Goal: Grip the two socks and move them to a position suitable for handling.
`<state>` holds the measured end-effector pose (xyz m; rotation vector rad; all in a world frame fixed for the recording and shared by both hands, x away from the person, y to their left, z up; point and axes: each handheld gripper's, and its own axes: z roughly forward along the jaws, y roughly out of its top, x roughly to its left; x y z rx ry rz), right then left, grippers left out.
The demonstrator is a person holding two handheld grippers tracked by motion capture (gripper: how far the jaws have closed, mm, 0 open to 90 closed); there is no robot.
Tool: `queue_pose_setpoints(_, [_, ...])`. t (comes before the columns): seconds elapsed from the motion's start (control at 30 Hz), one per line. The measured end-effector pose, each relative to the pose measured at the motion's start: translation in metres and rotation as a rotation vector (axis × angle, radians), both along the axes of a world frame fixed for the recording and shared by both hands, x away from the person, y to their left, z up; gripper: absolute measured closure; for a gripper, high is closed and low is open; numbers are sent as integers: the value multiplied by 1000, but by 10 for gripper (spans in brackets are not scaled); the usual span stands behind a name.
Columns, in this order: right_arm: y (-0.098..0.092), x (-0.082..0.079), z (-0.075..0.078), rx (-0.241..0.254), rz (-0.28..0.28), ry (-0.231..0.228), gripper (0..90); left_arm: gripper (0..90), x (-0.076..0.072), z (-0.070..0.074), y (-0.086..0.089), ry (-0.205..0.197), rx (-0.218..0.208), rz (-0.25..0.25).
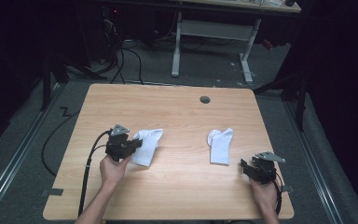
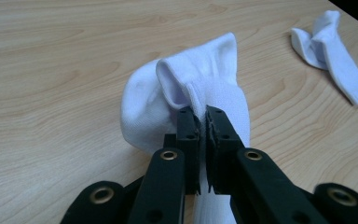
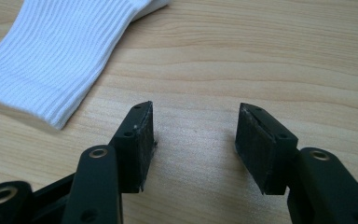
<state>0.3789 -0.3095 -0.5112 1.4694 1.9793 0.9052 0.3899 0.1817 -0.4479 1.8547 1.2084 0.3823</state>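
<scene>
Two white ribbed socks lie on the wood-grain tabletop (image 1: 177, 182): left sock (image 2: 200, 88) pinched by the left hand-held gripper (image 2: 204, 122); right sock (image 3: 51, 60) beside the right hand-held gripper (image 3: 196, 135), jaws apart.

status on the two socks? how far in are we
Early. Done: the left gripper has clamped the cuff end of the left sock. In hand: that sock hangs bunched from the shut jaws over the table. Left: the right sock lies flat and untouched; the right gripper is open, with bare wood between its jaws. The socks are well apart, not paired.
</scene>
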Motion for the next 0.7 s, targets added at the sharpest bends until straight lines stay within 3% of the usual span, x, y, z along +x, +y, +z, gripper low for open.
queue_pose_setpoints(0.27, [0,-4,1,-10,-12,-5,552,854,2,5,-14,-11,-29,-28])
queue_pose_setpoints(0.43, [3,-8,5,-22,10,-22,571,854,3,8,-26,-22,-20,-46])
queue_pose_setpoints(0.53, [6,-11,11,-15,25,-42,578,853,4,10,-36,-39,18,-60])
queue_pose_setpoints(0.7, [15,-14,19,-5,64,-67,582,853,6,11,-50,-44,2,-83])
